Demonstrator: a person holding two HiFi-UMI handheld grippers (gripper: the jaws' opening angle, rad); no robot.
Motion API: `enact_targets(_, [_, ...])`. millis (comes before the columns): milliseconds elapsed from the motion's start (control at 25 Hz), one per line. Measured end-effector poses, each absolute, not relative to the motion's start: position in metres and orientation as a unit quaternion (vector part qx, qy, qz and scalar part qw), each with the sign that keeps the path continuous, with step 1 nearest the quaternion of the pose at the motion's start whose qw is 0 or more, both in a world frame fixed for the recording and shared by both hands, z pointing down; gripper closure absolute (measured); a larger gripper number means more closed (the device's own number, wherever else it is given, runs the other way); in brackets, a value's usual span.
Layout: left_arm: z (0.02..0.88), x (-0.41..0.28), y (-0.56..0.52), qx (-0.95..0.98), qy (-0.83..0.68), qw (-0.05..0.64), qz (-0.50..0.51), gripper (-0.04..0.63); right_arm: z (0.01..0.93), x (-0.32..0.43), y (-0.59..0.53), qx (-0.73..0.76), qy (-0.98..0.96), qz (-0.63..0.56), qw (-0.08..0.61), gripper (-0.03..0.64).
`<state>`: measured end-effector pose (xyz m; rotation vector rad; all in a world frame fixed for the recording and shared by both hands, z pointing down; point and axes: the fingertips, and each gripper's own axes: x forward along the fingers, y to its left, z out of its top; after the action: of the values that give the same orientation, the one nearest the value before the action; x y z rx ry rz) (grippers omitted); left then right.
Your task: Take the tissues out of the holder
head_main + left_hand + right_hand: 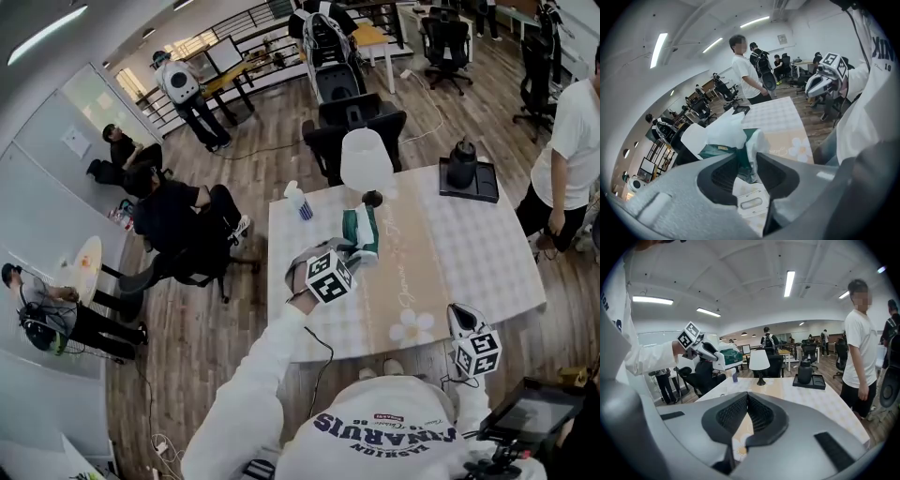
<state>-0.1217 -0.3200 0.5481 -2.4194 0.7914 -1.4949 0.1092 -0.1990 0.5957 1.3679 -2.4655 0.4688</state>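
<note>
Tissues in a green and white tissue pack [362,231] are held above the table [487,253] in the head view, clamped at the near end by the left gripper [354,251], just in front of a white lamp [366,161]. The right gripper [457,317] hangs near the table's front edge, well apart from the pack, and a dark jug [461,161] stands on a black tray [486,192] at the far corner. In the left gripper view, the jaws press on the pack from both sides, with white tissue bunching up beyond them and green wrapper between the pads. Below them, on the tabletop, lies a white piece with an oval slot [751,203]; whether it is the holder I cannot tell. In the right gripper view, the jaws are pressed together with nothing between them, pointing across the table toward the lamp. The pack shows up at the left, clear of the surface, and a person in a white shirt [858,352] stands beside the table at the right.
</note>
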Motion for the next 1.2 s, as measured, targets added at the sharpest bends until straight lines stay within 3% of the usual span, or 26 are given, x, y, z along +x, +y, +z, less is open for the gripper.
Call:
enact_targets(480, [0.553, -0.077, -0.321, -0.826, 0.228, 0.11, -0.503, 0.466, 0.595, 0.143, -0.182, 0.512, -0.831, 0.173, 0.133, 0.609])
enact_targets(1200, [0.575, -0.073, -0.32, -0.823, 0.233, 0.094, -0.509, 0.466, 0.599, 0.147, -0.172, 0.506, -0.832, 0.183, 0.136, 0.609])
